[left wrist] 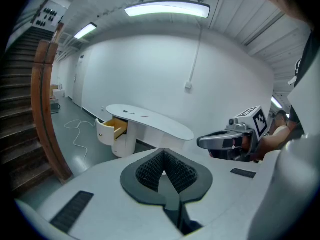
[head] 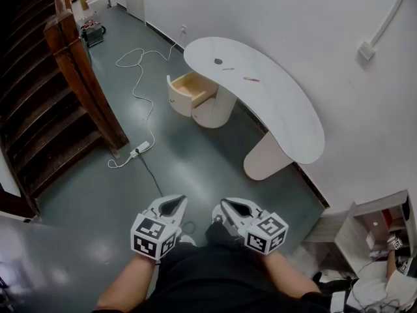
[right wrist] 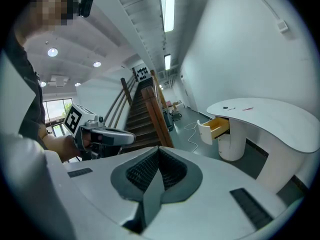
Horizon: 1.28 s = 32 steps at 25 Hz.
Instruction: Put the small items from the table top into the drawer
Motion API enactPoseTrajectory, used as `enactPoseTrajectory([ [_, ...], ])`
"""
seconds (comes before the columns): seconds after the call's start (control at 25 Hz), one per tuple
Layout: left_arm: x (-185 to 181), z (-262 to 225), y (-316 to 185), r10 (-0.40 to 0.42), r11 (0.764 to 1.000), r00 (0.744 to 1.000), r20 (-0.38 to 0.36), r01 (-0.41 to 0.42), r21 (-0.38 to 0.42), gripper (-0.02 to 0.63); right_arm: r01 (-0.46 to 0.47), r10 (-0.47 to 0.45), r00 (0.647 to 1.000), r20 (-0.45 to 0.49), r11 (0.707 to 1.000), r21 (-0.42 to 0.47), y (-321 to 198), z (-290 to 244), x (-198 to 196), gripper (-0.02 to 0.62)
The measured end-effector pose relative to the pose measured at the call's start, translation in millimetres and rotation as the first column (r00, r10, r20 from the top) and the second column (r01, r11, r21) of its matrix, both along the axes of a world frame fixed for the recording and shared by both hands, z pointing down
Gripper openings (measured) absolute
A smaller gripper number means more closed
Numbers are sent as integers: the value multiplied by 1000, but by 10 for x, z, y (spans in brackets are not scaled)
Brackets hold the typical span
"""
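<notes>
A white curved table (head: 287,116) stands by the far wall with an open wooden-lined drawer (head: 189,87) at its left end. On its top lie a small dark round item (head: 217,61), a thin dark stick (head: 228,68) and a red pen (head: 251,79). My left gripper (head: 176,201) and right gripper (head: 221,204) are held side by side low in the head view, far short of the table. Both are shut with nothing between the pads. The left gripper (left wrist: 164,151) view shows the table (left wrist: 160,123), the drawer (left wrist: 117,126) and the right gripper (left wrist: 225,141). The right gripper (right wrist: 159,149) view shows the left gripper (right wrist: 107,136).
A dark wooden staircase (head: 39,109) with a heavy banister runs along the left. A white cable and power strip (head: 137,152) lie on the grey floor between me and the drawer. Boxes and clutter (head: 371,233) sit at the lower right by the wall.
</notes>
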State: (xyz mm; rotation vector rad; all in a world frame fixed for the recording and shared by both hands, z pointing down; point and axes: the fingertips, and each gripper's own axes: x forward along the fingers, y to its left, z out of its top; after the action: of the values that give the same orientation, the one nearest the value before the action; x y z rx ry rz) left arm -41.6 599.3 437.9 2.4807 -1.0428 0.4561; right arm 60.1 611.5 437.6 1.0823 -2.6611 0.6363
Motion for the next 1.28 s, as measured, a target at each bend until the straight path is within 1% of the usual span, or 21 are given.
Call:
enactPoseTrajectory([
  [0.12,-10,17,-98,-5,1000,1000,2,5,3,14,-17,17,1000,-6,1000,5,-89,1,11,-2],
  [0.24,19,19,-171,-3,1000,1000,4,3,7,14,-56,56,998,-31,998,-19,-189,88,97,-2],
  [0.36,40,20,-250,2,1000,1000,11,-2,10,14,-83,82,996,-17,996,-37,-331,123,173,-2],
  [0.56,52,33,-538,-4,1000,1000,15,4,4,14,-68,68,997,-25,997,-19,-675,103,191,-2],
  [0.64,52,27,-722,-10,1000,1000,13,10,3,14,-63,62,998,-33,998,-16,-867,111,191,-2],
  [0.88,91,51,-1387,-34,999,999,39,35,-1,14,-43,43,999,-28,999,-19,-1555,103,248,-2],
  [1.04,121,13,-1846,-57,998,997,43,57,11,14,-27,27,999,-22,1000,-7,-2058,66,277,-2],
  [1.16,167,-49,-2158,-73,997,996,52,72,15,14,-1,1,1000,-14,1000,-2,-2389,2,294,-2],
  [1.28,227,-71,-2428,-88,996,994,58,88,10,14,33,-33,999,7,999,28,-2658,-93,326,-2],
])
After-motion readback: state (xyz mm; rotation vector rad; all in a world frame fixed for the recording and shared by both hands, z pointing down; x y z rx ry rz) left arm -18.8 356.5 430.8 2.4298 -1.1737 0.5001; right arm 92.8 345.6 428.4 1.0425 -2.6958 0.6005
